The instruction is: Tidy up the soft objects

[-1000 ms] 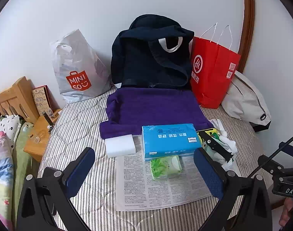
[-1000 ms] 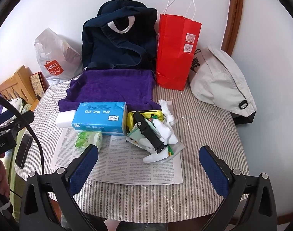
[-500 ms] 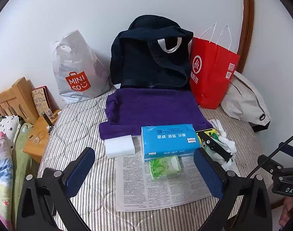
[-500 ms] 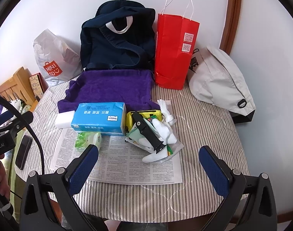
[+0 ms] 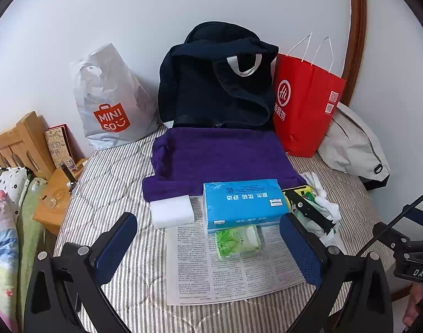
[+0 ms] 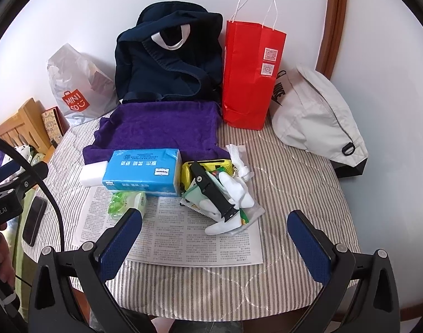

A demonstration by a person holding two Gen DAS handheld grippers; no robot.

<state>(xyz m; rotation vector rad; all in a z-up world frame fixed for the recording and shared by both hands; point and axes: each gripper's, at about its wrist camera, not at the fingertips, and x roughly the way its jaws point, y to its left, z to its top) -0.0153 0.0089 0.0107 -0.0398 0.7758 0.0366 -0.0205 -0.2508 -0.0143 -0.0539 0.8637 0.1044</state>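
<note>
A folded purple towel (image 5: 219, 158) lies on the striped table, also in the right wrist view (image 6: 161, 127). In front of it are a blue tissue box (image 5: 242, 202) (image 6: 143, 170), a white sponge block (image 5: 172, 211) (image 6: 93, 173) and a green tissue pack (image 5: 236, 240) (image 6: 126, 201) on a newspaper (image 6: 183, 238). A heap of white socks, a yellow item and a black strap (image 6: 219, 191) lies to the right. My left gripper (image 5: 208, 238) is open and empty, near the green pack. My right gripper (image 6: 214, 230) is open and empty, before the heap.
Along the back wall stand a MINISO plastic bag (image 5: 108, 102), a dark navy bag (image 5: 217, 80), a red paper bag (image 5: 305, 105) and a beige bag (image 6: 317, 111). A wooden bed frame and bedding (image 5: 14, 166) are at the left. A phone (image 6: 33, 222) lies by the table's left edge.
Both views have shifted very slightly; the objects on the table have not moved. Both grippers stay open.
</note>
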